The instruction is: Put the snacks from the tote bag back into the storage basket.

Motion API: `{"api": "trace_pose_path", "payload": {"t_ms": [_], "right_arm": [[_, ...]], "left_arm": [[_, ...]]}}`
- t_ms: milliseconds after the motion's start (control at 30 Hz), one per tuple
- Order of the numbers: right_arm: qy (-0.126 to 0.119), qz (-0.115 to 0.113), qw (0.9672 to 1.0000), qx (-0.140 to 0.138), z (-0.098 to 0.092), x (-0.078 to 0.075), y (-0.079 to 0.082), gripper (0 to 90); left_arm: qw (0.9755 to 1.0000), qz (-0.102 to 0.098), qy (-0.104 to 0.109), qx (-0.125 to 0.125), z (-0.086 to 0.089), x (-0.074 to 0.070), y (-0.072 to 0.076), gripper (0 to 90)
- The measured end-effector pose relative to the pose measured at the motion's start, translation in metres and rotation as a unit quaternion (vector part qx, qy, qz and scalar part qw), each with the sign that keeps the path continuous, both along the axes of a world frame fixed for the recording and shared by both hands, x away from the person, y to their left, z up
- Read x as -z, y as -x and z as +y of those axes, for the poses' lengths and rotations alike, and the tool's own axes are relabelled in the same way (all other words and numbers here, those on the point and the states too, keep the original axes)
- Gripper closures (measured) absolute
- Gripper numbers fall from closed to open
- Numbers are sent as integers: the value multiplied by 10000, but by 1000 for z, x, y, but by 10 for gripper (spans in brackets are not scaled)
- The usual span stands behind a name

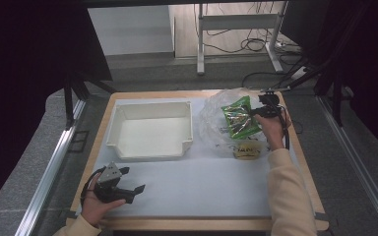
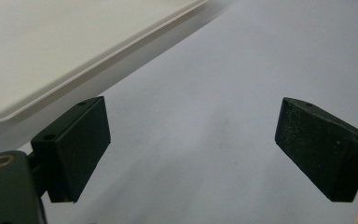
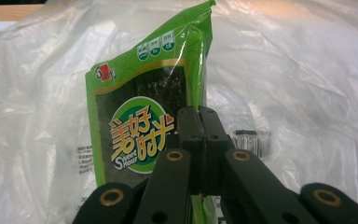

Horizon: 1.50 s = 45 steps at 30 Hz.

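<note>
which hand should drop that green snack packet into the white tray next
Right, probably. The right gripper is already shut on the green snack packet, held above the clear plastic bag just beside the white tray. The left gripper rests open at the table's near edge, holding nothing.

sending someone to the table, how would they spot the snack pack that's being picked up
Go to the far right of the table, right of the white tray, where a clear plastic bag lies crumpled. Over it the right gripper is shut on the snack pack. It is bright green, with a dark window and a round orange and white label, unlike the yellow pack lying flat nearer the person.
</note>
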State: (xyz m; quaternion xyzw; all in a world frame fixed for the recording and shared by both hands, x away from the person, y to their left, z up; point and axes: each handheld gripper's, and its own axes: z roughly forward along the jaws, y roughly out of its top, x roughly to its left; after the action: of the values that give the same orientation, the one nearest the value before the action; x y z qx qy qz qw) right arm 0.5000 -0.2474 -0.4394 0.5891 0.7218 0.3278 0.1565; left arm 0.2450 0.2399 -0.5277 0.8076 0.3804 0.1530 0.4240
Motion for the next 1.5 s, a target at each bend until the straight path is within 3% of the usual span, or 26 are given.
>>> {"api": "trace_pose_path", "payload": {"t_ms": [900, 1500], "right_arm": [[-369, -506, 9980, -93, -6, -25, 17, 900], [-603, -708, 9956, -111, -11, -33, 26, 900]], "left_arm": [[10000, 6, -11, 0, 0, 0, 0, 103], [10000, 11, -30, 4, -1, 0, 0, 104]]}}
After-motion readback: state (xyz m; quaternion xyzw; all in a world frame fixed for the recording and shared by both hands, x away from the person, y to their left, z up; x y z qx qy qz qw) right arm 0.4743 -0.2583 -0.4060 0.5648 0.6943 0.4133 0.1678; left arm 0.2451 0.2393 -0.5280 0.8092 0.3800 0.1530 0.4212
